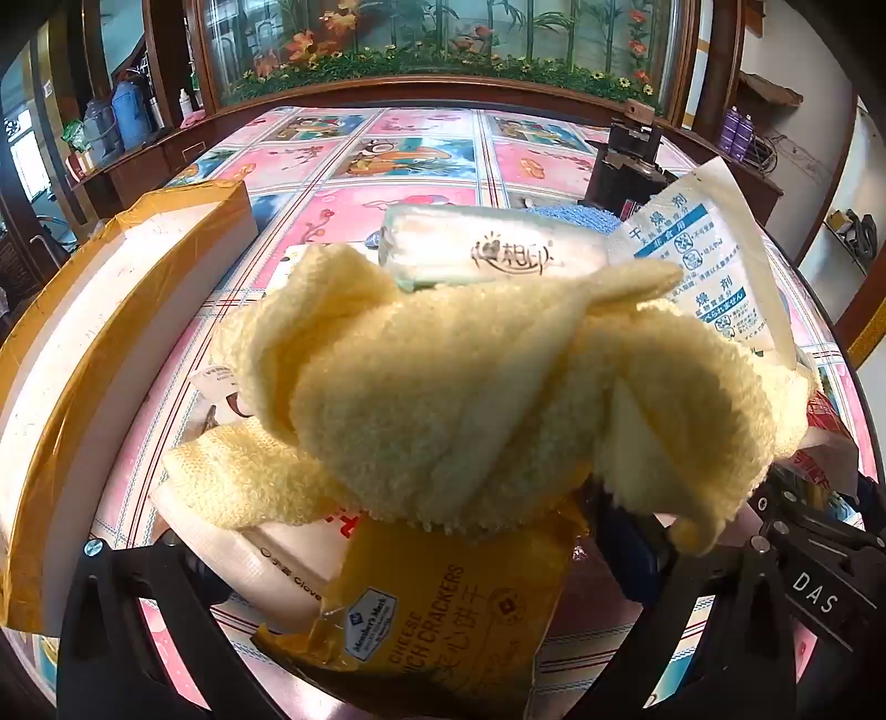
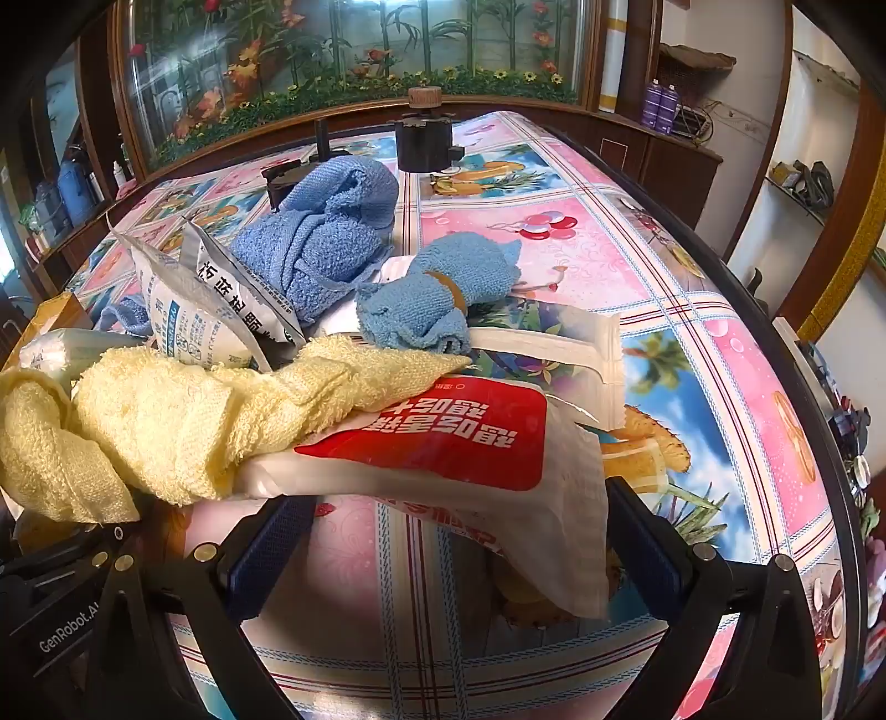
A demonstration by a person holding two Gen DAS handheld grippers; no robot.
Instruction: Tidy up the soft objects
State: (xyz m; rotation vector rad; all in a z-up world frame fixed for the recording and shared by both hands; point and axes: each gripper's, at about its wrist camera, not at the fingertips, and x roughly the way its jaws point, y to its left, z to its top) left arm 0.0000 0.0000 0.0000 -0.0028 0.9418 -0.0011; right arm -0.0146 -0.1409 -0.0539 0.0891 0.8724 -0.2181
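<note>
Yellow towel lies bunched atop a pile of packets on bench, w/ cheese cracker pack below and red-label pouch under its tip. Left gripper and right gripper: fingers wide, holding nothing. Blue towels behind; cardboard box at left.

Both views sit low over the table with the pink and blue patterned oilcloth, looking forward toward the far glass-fronted cabinet painted with bamboo and flowers. The left wrist camera hangs very close above the crumpled pale yellow terry towel, which fills its middle. The right wrist camera stands further right, seeing that same towel at its near left. Both also share the white desiccant sachet with blue print.
</note>
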